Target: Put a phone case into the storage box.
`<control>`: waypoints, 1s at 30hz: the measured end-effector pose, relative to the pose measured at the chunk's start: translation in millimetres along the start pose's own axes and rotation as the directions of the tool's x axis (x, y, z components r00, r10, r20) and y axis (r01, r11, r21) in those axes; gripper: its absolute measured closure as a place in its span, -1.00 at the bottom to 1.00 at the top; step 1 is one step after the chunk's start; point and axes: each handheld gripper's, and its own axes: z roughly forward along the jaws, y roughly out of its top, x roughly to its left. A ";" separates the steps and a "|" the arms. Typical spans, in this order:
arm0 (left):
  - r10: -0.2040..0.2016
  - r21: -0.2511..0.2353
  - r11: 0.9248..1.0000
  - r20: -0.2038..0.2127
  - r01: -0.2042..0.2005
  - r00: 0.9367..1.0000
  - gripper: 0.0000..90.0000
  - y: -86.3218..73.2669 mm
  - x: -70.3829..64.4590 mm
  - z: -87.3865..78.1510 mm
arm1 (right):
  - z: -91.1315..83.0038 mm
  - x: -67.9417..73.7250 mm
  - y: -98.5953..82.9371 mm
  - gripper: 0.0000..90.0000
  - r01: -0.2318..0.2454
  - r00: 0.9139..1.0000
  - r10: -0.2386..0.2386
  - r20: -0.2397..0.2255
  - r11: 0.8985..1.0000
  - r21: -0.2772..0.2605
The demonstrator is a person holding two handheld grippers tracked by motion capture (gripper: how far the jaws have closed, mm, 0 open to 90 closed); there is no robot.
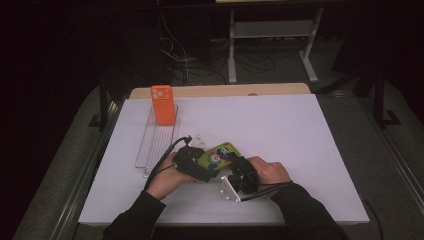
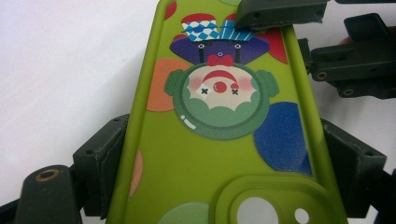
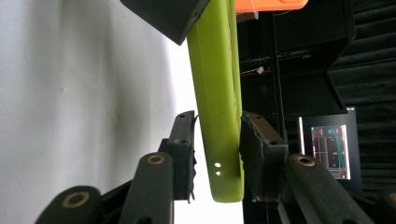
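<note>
Both forearms come in from the bottom of the high view, dark sleeves angled inward so the hands nearly meet over the near part of the counter. The left tool (image 1: 196, 161) is held low in the left hand (image 1: 167, 176), its jaws clamped against the two long edges of a flat thing. The right tool (image 1: 239, 172) is gripped by the right hand (image 1: 267, 171) and rolled onto its side, jaws pinched across the same thing's thin end.
</note>
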 end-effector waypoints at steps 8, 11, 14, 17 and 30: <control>0.001 0.001 1.000 0.008 -0.001 1.000 -0.67 0.1 0.3 0.0 | -0.6 2.4 1.8 0.61 0.043 0.999 -0.043 0.014 0.999 0.012; 0.002 0.002 1.000 0.010 -0.002 1.000 -0.67 0.1 0.4 0.0 | 0.0 4.5 2.3 0.63 0.050 0.998 -0.051 0.026 0.999 0.011; 0.008 0.006 1.000 0.011 -0.008 1.000 -0.67 0.3 0.3 0.4 | -0.6 6.0 2.9 0.66 0.070 0.997 -0.071 0.017 0.997 0.024; -0.012 -0.015 1.000 0.017 0.013 1.000 -0.68 -0.3 -1.3 2.1 | -0.6 8.2 2.9 0.67 0.091 0.995 -0.092 0.034 0.996 0.021; 0.003 -0.039 0.999 0.042 -0.001 0.999 -0.98 -0.8 2.4 -3.6 | -1.6 6.3 0.9 0.68 0.078 0.996 -0.079 0.044 0.996 0.034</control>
